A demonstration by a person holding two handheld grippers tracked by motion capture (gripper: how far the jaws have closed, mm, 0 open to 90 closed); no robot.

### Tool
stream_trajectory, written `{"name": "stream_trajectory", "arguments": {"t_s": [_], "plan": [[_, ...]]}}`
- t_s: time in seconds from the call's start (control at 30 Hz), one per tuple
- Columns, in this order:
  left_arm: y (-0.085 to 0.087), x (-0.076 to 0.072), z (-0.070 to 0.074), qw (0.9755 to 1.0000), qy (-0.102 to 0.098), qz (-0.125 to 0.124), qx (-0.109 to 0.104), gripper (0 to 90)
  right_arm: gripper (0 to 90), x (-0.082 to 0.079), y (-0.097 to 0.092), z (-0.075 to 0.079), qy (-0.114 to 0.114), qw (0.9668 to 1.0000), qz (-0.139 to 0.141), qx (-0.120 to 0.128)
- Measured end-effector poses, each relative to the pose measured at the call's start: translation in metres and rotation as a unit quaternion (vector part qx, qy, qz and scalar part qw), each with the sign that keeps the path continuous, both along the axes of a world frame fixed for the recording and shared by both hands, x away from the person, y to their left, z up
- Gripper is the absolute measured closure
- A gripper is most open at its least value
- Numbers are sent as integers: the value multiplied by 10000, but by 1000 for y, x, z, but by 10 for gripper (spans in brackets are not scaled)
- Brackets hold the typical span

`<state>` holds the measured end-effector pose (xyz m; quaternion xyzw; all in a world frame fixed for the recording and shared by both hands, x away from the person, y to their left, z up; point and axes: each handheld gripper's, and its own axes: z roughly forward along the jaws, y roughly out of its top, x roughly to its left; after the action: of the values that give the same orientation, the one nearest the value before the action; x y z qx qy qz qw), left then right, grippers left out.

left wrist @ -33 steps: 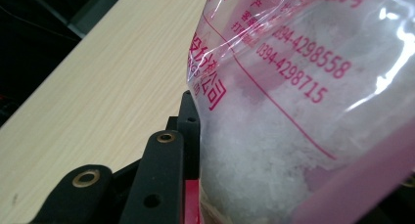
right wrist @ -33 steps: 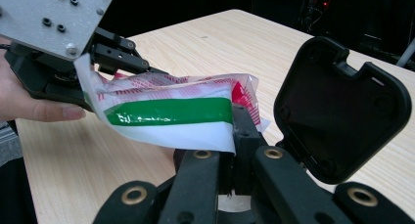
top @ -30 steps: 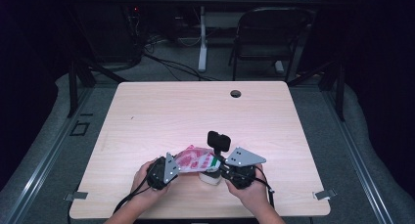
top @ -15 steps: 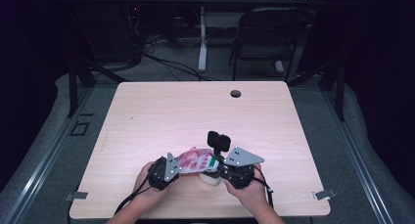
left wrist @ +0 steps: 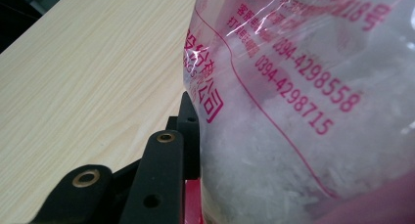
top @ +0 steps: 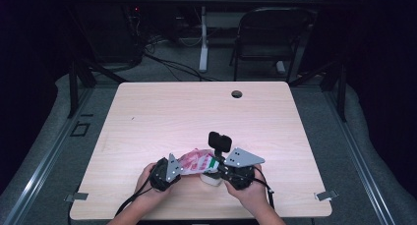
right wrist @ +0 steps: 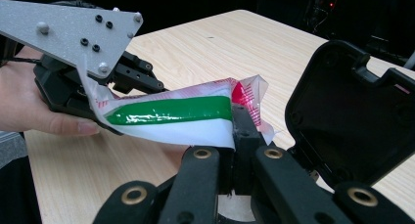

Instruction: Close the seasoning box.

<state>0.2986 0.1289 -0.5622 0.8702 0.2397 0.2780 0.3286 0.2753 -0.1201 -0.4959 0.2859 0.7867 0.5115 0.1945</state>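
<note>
A crinkled clear plastic bag printed in red, with a green and white band along one edge (top: 196, 161), is held up between the two grippers at the near edge of the pale wooden table (top: 196, 112), just above a small white cup-like container (top: 211, 179) that stands on the tabletop below it.

The left gripper (top: 169, 167) is clamped on the bag's left end — in the left gripper view one black jaw is seen pressed flat against the film (left wrist: 303, 111), behind which whitish granular contents show. The right gripper (right wrist: 235, 121) is pinched tight on the bag's right end: in the right gripper view its jaws meet on the green-banded edge (right wrist: 169, 111), with a red corner of film standing up just past them. A black hinged lid-like part (right wrist: 352, 121) stands upright just right of those jaws; what it belongs to cannot be told.

The step in hand is judged to be the opening or tipping of the bag over the container, with both ends secured and the film stretched between. For the next move a firm hold by the left gripper would be called for while the right end is torn or drawn away — and the mouth would have to be kept directly over the container, or the granules could be spilled on the table.
</note>
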Motion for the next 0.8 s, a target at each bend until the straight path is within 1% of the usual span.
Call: {"name": "stream_trajectory", "arguments": {"t_s": [0.03, 0.2, 0.3, 0.33, 0.4, 0.47, 0.5, 0.6, 0.8], "plan": [[0, 0, 0, 10000, -23, 11, -3, 720, 900, 0, 0, 0, 9, 10000, 6, 9], [0, 0, 0, 10000, 10, -1, 32, 721, 892, 0, 0, 0, 11, 10000, 11, 16], [0, 1, -2, 10000, 64, 14, 7, 721, 877, 1, 0, 0, 51, 10000, 45, 55], [1, 2, -2, 9999, 105, 2, -6, 721, 873, 1, 1, 0, 52, 9999, 53, 87], [2, 4, -3, 9996, 224, 34, -144, 722, 851, 1, 1, 0, 42, 9999, 52, 103], [4, 6, -3, 9992, 307, 61, -232, 723, 822, 1, 0, 0, 51, 9999, 79, 127], [4, 6, -3, 9991, 342, 56, -226, 723, 819, 1, 0, 0, 47, 9999, 79, 135], [5, 6, -4, 9992, 341, 43, -225, 723, 790, 1, 1, -1, 49, 9998, 75, 169], [5, 7, -5, 9991, 354, 18, -246, 722, 765, 1, 1, -1, 49, 9998, 71, 178]]}}
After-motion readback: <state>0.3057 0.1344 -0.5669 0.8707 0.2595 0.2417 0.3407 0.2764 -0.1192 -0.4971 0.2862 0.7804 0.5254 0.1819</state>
